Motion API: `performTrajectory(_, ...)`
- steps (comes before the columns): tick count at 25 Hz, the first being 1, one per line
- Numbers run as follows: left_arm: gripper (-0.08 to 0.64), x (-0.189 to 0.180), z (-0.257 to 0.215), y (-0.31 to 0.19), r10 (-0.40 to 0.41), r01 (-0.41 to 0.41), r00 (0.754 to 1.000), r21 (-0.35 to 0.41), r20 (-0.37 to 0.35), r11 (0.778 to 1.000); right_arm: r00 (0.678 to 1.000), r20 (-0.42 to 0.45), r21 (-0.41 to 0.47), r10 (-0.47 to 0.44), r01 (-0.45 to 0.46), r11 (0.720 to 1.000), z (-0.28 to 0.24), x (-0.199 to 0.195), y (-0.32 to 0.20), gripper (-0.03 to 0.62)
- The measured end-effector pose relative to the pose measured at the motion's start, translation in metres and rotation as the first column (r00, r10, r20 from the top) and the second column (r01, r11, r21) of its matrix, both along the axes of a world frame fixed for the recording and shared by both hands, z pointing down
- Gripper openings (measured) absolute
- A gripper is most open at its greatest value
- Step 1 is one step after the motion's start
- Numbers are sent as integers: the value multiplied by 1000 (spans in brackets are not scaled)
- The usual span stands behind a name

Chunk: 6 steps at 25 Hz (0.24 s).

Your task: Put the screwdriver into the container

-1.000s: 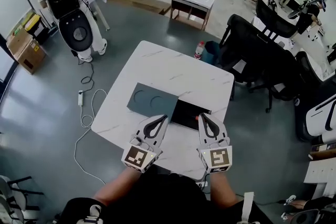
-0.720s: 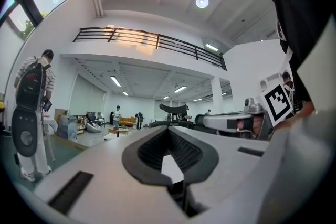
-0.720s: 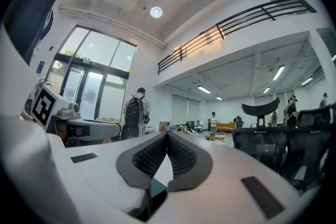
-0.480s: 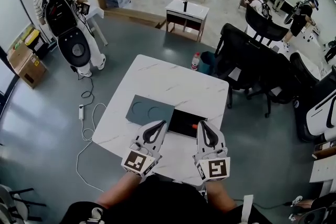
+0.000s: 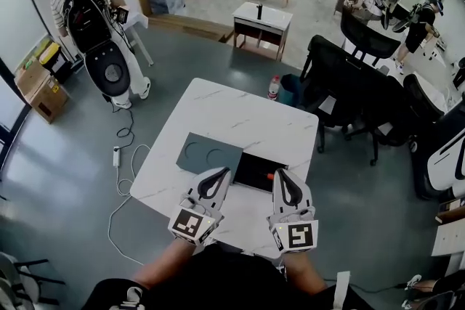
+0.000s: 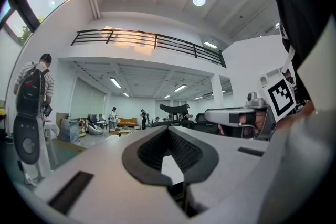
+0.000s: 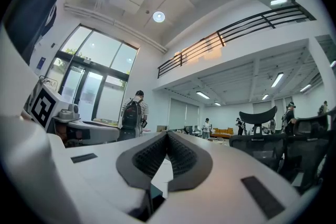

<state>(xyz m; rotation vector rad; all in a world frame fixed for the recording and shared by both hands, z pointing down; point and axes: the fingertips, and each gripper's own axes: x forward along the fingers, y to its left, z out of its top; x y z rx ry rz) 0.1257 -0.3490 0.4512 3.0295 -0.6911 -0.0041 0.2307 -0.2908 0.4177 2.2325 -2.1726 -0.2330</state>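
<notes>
Starting at the tools: two of them, one per hand, white moulded shells with a square-marker cube at the back. The left tool (image 5: 222,171) is closed, tips together, nothing between its black ribbed pads (image 6: 185,150). The right tool (image 5: 279,173) is also closed and empty. They sit side by side, apart, over the near edge of the tabletop.

- One black shallow rectangular container (image 5: 253,168), matte, flat on the tabletop just ahead of both tips.
- One screwdriver (image 5: 269,175): only a small orange part shows, inside the container at its right end, just beside the right tool's tip. The rest is too small to make out, and I can't tell whether it touches the tool.
- One dark grey flat panel (image 5: 208,153) with two round recesses, up against the container's left side.
- One white marble-pattern tabletop (image 5: 240,112), rounded corners, otherwise bare.

On the grey floor around it:
- One clear bottle with a red cap (image 5: 274,88) past the far edge.
- At least three black office chairs (image 5: 341,76) on the right.
- One white power strip (image 5: 116,156) with its cable on the left.
- One person with a backpack (image 5: 87,3) well off to the far left.
</notes>
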Motion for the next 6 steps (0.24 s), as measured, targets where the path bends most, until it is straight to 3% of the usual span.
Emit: performTrajectory(6, 5, 1, -1, 7, -3, 2, 1000, 23, 7, 1000, 1000, -2, 13, 0, 0, 1000, -6, 3, 7, 23)
